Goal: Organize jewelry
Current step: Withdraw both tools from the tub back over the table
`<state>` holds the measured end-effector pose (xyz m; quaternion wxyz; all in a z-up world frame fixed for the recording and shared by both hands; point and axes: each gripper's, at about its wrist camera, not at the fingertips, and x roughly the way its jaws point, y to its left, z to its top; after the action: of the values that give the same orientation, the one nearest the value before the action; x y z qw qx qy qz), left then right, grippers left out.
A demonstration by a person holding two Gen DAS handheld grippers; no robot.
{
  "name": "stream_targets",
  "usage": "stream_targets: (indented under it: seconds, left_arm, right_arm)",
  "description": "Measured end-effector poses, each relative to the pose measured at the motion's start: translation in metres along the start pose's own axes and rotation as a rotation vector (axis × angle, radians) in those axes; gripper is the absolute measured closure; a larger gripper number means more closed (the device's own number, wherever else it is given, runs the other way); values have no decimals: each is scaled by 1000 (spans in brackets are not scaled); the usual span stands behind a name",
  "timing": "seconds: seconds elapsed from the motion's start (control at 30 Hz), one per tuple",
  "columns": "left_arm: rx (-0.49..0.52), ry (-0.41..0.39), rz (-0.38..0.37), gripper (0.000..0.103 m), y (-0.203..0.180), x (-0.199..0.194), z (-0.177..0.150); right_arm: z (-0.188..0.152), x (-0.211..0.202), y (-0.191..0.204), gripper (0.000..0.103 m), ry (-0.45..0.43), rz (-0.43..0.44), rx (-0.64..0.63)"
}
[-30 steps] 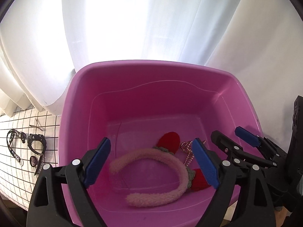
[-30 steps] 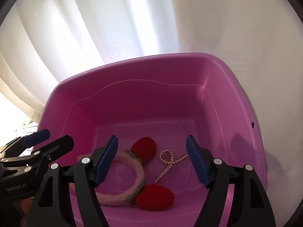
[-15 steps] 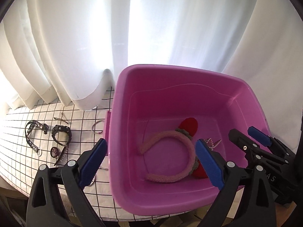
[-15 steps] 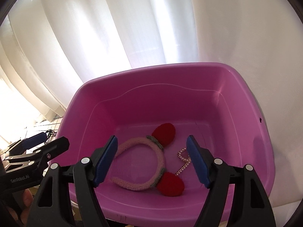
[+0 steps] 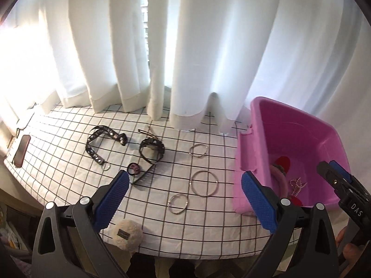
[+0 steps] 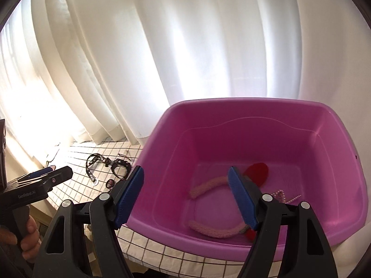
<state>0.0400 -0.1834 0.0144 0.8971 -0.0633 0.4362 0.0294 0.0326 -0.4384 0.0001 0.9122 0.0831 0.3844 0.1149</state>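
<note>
Both grippers, left gripper and right gripper, spread apart and empty; headband ends toward tub's left wall.

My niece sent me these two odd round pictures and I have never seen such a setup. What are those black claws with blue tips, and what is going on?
They are hand-held grippers, one in each of a person's hands, each carrying a wide-angle camera that looks along its fingers.

The left gripper looks over a checked cloth with three metal rings, black straps and a phone.

The right gripper looks into a pink tub holding a fuzzy headband and a pearl string.

Both are open and hold nothing.
</note>
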Motion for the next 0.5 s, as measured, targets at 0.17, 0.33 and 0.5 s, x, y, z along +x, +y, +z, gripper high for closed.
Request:
stream_targets:
  seconds: [0.17, 0.33, 0.5]
  left_arm:
    - [-69, 2, 99, 7, 82, -2, -9]
    - [-117, 32, 123, 7, 159, 12, -15]
    - [-89, 57, 102, 7, 223, 24, -16]
  right_arm:
    - [-7, 7, 46, 31, 13, 46, -21]
    - [-27, 14, 100, 31, 26, 22, -38]
    - [-46, 32, 157, 31, 58, -35, 15]
